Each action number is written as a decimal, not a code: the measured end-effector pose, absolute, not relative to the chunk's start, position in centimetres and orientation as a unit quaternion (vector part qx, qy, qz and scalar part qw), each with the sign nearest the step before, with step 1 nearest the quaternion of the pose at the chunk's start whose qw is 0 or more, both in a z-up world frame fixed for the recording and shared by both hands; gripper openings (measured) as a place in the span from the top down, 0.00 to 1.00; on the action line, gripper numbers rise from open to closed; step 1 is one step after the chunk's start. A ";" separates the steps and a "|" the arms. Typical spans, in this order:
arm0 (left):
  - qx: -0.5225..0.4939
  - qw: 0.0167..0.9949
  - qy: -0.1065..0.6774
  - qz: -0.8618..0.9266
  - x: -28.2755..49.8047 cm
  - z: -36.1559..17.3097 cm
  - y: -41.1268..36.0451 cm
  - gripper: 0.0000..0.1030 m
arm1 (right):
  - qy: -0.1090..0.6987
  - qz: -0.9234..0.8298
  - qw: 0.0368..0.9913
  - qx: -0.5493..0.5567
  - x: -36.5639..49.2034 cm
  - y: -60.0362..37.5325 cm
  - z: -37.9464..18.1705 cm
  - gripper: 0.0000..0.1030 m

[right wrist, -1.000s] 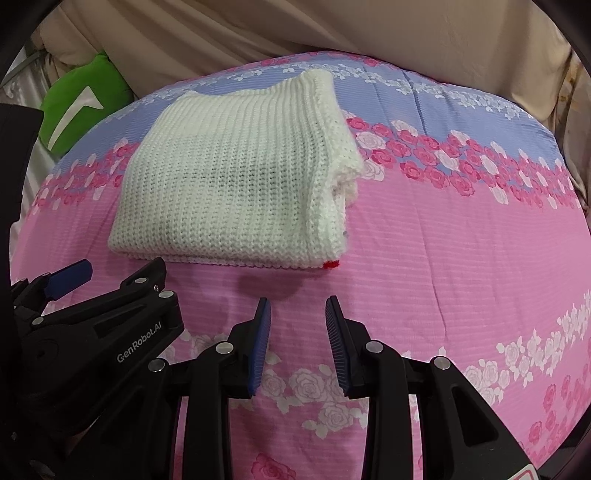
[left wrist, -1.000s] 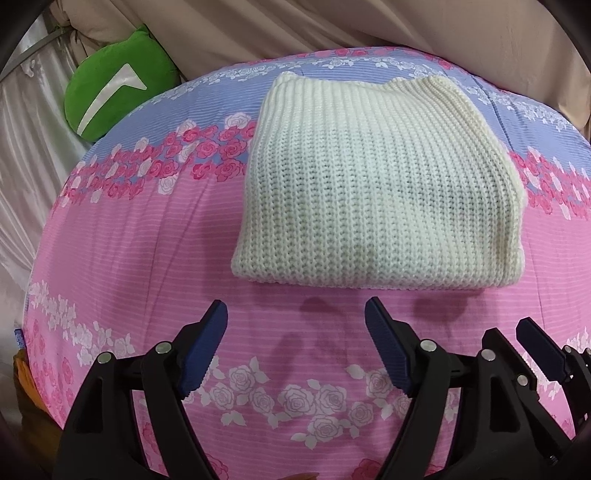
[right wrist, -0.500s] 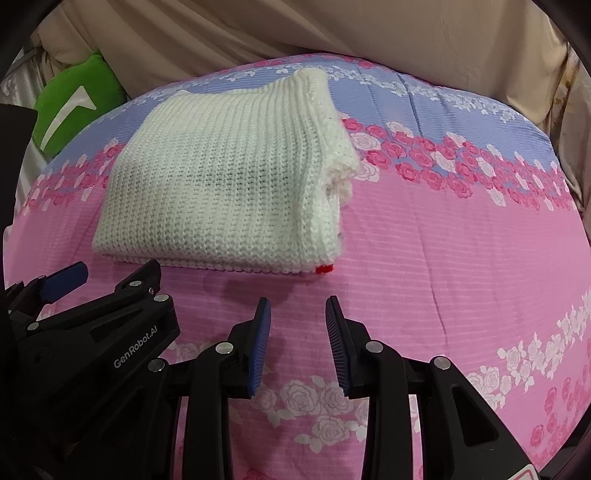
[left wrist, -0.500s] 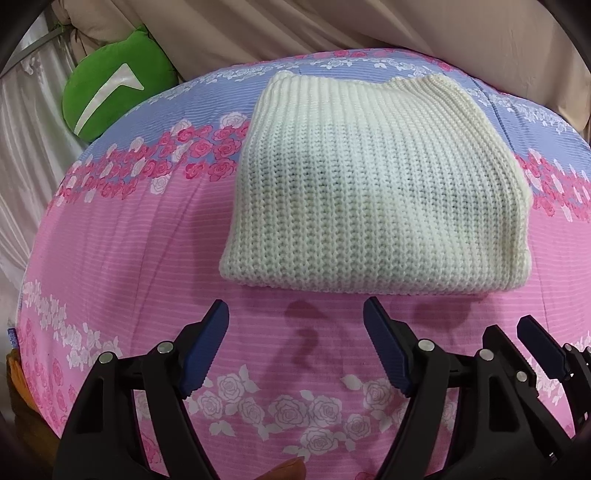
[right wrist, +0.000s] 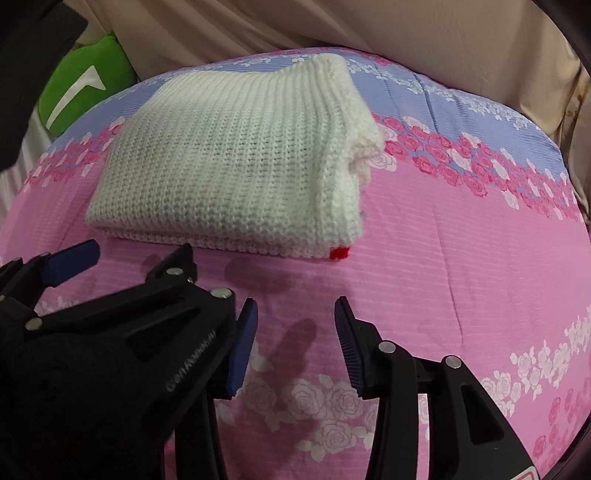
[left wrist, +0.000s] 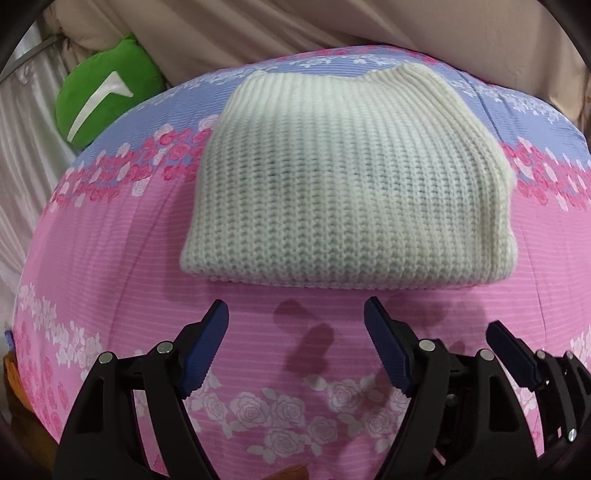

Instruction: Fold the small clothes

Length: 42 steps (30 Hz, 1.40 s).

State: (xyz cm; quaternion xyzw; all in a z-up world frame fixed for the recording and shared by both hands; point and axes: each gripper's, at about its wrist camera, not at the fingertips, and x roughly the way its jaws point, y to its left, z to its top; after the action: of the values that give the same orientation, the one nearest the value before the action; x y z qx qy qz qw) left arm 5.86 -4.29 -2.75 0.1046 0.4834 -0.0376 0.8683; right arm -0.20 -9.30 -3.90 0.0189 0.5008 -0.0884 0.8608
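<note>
A cream knitted garment (left wrist: 347, 184) lies folded into a thick rectangle on a pink and blue flowered bedspread (left wrist: 110, 258). It also shows in the right wrist view (right wrist: 236, 173), with a small red tag (right wrist: 339, 253) at its near right corner. My left gripper (left wrist: 295, 325) is open and empty, just short of the garment's near edge. My right gripper (right wrist: 295, 314) is open and empty, near the garment's right corner. The left gripper (right wrist: 122, 266) shows at the lower left of the right wrist view.
A green cushion with a white mark (left wrist: 103, 88) lies at the back left of the bed, against beige curtain fabric (left wrist: 332, 26). The bedspread (right wrist: 461, 258) stretches to the right of the garment.
Both grippers have moved closer to the folded garment, which looms larger. The right gripper's jaws have opened a little wider. The garment itself has not moved.
</note>
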 end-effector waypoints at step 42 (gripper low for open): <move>0.033 0.907 0.418 -0.035 6.5 -6.9 0.2 0.05 | 0.414 -0.124 0.901 0.045 -1.1 -12.0 -6.5 0.20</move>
State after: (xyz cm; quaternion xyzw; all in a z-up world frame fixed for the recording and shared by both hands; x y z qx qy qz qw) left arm 6.50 0.24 -6.88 0.0335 0.4183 -0.0349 0.9070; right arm -1.10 -12.01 -6.51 0.0449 0.4136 -0.1244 0.9008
